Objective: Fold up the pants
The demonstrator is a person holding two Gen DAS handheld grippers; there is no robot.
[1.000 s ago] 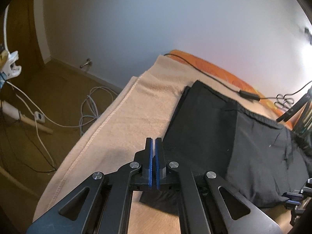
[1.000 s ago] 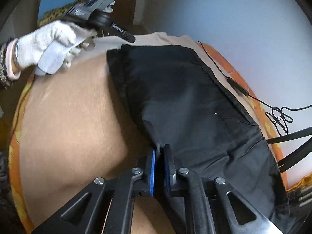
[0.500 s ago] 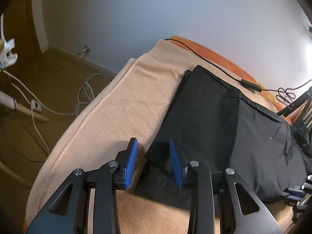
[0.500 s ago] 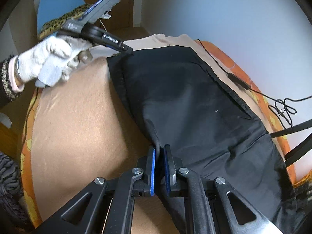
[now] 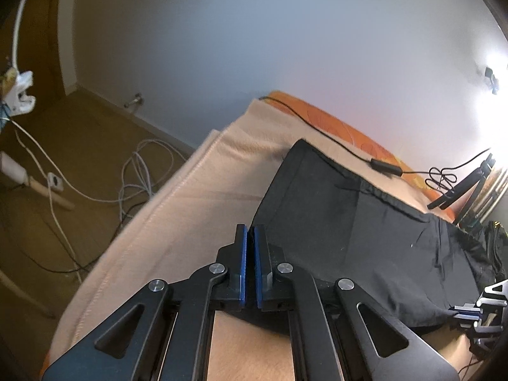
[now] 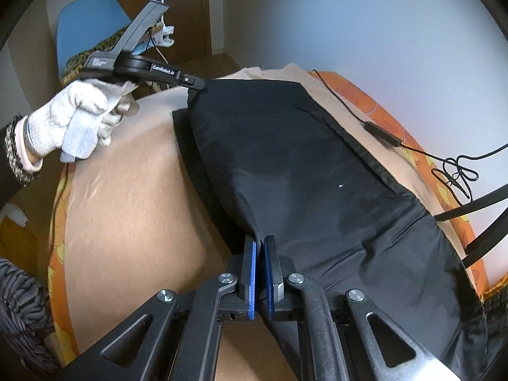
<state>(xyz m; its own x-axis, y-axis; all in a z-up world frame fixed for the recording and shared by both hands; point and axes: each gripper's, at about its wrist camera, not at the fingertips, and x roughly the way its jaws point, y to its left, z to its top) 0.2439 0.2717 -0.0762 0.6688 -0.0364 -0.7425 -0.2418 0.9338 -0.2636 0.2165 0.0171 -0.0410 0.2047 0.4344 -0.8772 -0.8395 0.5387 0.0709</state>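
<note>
One hand-held gripper [image 6: 195,83] reads "GenRobot.AI", pinching pants [image 6: 301,158]

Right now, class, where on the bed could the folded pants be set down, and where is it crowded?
Free: the beige blanket between the black pants and the near edge. Crowded: the far strip by the wall, crossed by a black cable. Both the left gripper and right gripper grip the pants.

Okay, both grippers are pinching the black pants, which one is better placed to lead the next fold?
Probably neither alone. The left gripper is shut on the pants at a near-edge corner, and the right gripper is shut on the same near edge farther along. Both look ready to carry it over together.
</note>
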